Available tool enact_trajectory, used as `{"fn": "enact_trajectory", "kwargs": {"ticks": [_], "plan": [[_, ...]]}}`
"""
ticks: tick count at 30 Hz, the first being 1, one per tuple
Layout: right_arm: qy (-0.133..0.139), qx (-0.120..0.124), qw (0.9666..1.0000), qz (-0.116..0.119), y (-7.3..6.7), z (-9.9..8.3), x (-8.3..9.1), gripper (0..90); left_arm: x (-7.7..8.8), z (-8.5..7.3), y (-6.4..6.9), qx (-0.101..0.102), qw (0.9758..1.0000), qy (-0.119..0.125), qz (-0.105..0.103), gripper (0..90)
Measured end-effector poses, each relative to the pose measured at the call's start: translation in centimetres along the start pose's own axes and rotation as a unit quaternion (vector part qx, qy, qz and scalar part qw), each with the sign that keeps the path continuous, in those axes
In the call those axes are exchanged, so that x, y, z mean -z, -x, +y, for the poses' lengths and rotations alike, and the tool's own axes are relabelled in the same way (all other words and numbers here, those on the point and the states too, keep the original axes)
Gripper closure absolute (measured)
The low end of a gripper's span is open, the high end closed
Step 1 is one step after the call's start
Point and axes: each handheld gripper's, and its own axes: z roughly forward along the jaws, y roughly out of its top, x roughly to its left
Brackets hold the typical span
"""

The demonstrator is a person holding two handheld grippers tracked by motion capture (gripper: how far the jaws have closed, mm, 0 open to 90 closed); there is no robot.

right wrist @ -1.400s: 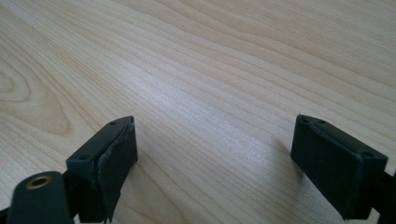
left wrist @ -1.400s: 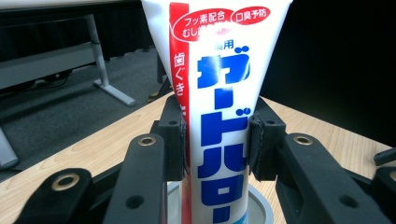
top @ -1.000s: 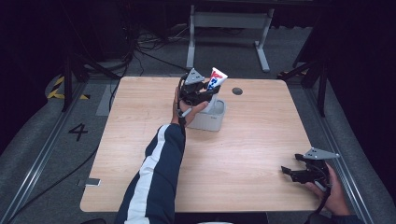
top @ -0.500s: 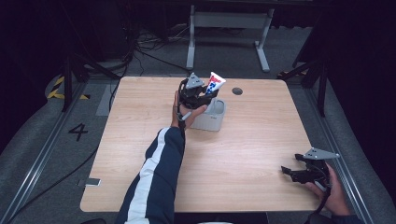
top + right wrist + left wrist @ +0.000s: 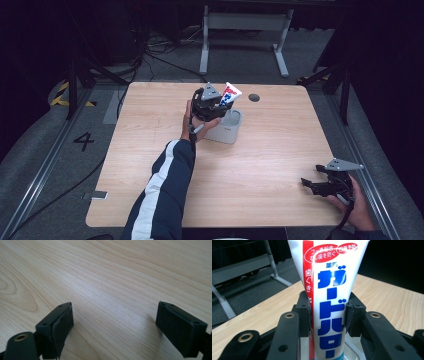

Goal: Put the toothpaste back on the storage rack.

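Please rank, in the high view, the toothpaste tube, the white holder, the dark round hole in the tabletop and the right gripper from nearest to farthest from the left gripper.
From the left gripper:
1. Toothpaste tube, clamped between its jaws.
2. White holder, directly beneath the tube.
3. Dark round hole, to the right near the far edge.
4. Right gripper, at the near right corner, jaws open.

A pale wooden desk stretched beneath both pairs of jaws. A small dark round hole sat in its top just beyond the left jaws. Farther past them, on the grey floor, stood a grey metal frame and tangled black cables.
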Motion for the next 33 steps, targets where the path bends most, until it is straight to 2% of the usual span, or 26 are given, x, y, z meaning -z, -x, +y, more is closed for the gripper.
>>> {"fn": "enact_trajectory", "kwargs": {"ticks": [5,6,10,16,19,23,27,28,33], "plan": [[0.0,0.0,1.0,0.0,0.0,0.0,0.0,15.0,-0.09,-0.18,-0.19,-0.004,0.9999,-0.011,0.001,63.4],[0.0,0.0,1.0,0.0,0.0,0.0,0.0,15.0,-0.1,-0.18,-0.34,-0.013,0.9998,-0.013,0.004,63.4],[0.0,0.0,1.0,0.0,0.0,0.0,0.0,15.0,0.05,-0.31,-0.33,-0.008,0.9997,-0.021,0.005,63.2],[0.0,0.0,1.0,0.0,0.0,0.0,0.0,15.0,0.31,-0.31,-0.59,-0.026,0.999,-0.035,0.007,62.9],[0.0,0.0,1.0,0.0,0.01,0.0,0.0,15.0,0.29,-0.39,-0.52,-0.02,0.9989,-0.041,0.009,62.7],[0.0,0.0,1.0,0.0,0.0,0.0,0.0,15.0,0.29,-0.47,-0.61,-0.029,0.9981,-0.054,0.008,62.5],[0.0,0.0,1.0,0.0,0.01,0.0,0.0,15.0,0.26,-0.64,-0.51,-0.026,0.998,-0.058,0.006,62.1],[0.0,0.0,1.0,0.0,0.01,0.0,0.0,15.0,0.27,-0.66,-0.67,-0.033,0.9975,-0.062,0.008,61.8],[0.0,0.0,1.0,0.0,0.01,0.0,0.0,15.0,0.39,-0.62,-0.76,-0.036,0.9967,-0.072,0.011,61.1]]}}
